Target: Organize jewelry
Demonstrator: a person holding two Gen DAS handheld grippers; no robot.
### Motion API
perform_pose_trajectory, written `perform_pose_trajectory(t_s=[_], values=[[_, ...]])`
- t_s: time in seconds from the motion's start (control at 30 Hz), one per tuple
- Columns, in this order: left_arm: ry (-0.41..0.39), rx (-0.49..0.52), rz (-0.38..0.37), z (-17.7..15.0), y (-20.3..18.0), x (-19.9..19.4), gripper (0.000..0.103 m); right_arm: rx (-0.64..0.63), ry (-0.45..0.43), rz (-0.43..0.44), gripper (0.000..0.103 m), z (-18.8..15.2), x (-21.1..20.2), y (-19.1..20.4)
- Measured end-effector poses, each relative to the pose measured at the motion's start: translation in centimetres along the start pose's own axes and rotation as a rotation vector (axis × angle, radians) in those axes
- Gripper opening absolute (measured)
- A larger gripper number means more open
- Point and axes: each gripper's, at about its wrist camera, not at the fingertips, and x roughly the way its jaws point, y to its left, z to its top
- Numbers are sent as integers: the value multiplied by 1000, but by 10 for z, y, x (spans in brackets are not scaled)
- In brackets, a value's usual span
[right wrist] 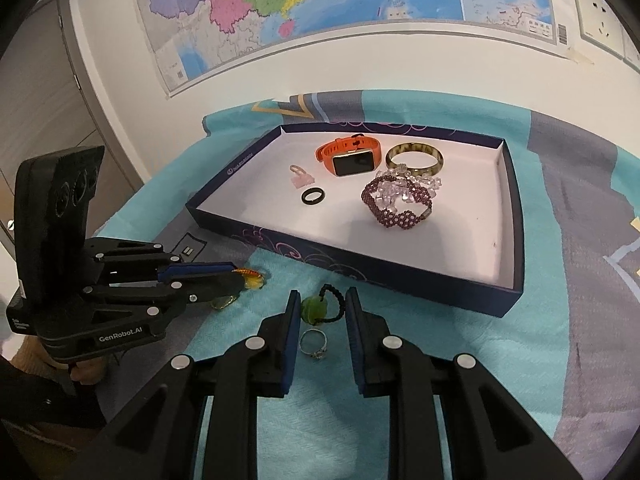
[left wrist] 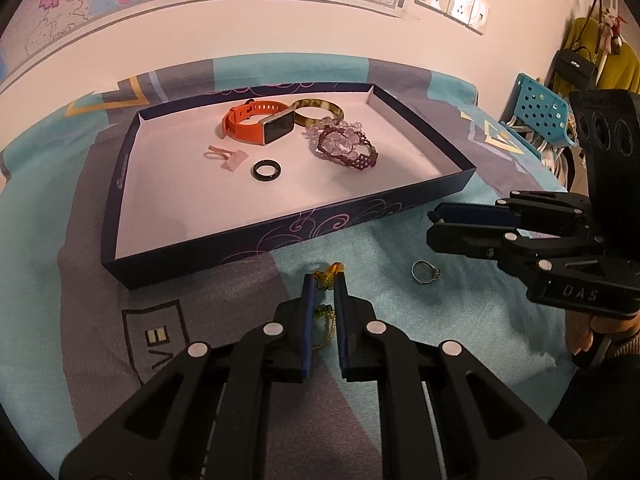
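Silver ring between right fingers

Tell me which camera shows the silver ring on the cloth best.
Right wrist view: the silver ring lies close up between the open right gripper fingers, its setting visible. Left wrist view shows it small, off to the side.

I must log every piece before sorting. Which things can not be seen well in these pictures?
- Yellow-green tasselled trinket: left wrist view, mostly hidden between the left gripper fingers.
- Thin silver ring: both views, its setting too small to identify.
- Small pink charm in the dark blue cardboard tray: too small, shape unclear.
- Right gripper: left wrist view, seen sideways, opening unclear.
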Motion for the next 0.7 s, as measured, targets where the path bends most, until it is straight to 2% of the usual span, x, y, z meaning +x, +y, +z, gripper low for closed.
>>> perform_pose_trajectory(t_s=[0.13, 0.17, 0.23, 0.6, 0.7], values=[[-3, -2, -8, 0, 0, -1, 11, 3, 9, 5, 21, 1, -3, -4], [-6, -5, -7, 0, 0, -2, 24, 4, 12, 3, 21, 2, -3, -6], [-11, -9, -4, 0, 1, -2, 36, 11, 13, -3, 21, 1, -2, -7], [30, 40, -3, 5, -2, 14, 36, 27, 25, -10, 21, -1, 6, -2], [28, 38, -11, 8, -3, 15, 24, 26, 24, -13, 21, -1, 6, -2]])
